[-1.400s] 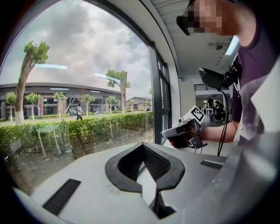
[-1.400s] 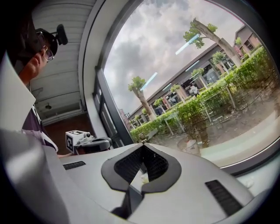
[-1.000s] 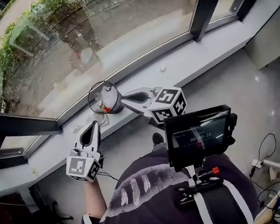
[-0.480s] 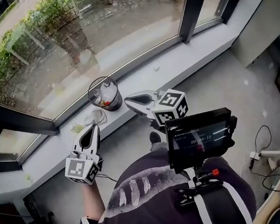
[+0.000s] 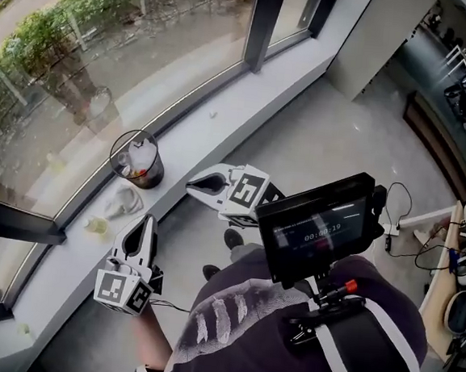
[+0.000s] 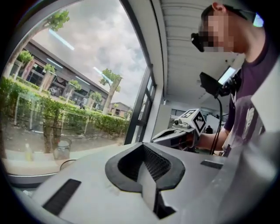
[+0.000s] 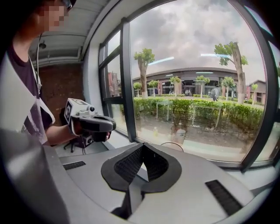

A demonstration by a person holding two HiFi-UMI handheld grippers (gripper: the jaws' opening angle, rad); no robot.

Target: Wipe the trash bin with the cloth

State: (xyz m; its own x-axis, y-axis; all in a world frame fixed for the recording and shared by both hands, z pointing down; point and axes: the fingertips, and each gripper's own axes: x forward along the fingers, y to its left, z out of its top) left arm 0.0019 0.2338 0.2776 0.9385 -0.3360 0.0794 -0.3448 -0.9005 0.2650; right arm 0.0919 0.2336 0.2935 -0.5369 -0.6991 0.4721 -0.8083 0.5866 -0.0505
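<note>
small round dark wire trash bin [image 5: 138,160] on window ledge [image 5: 248,101], crumpled pale cloth [image 5: 124,202] beside it | right hand-held gripper [image 5: 192,186] has drawn back from bin — closed, empty | left hand-held gripper [image 5: 147,224] likewise — cloth ungrasped, wiping pending

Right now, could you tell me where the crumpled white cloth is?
Head view, left: the cloth lies on the pale ledge between the dark round bin and left gripper.

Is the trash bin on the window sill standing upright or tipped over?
Upright. The trash bin stands on its base on the window sill, round rim facing up, some rubbish inside.
</note>
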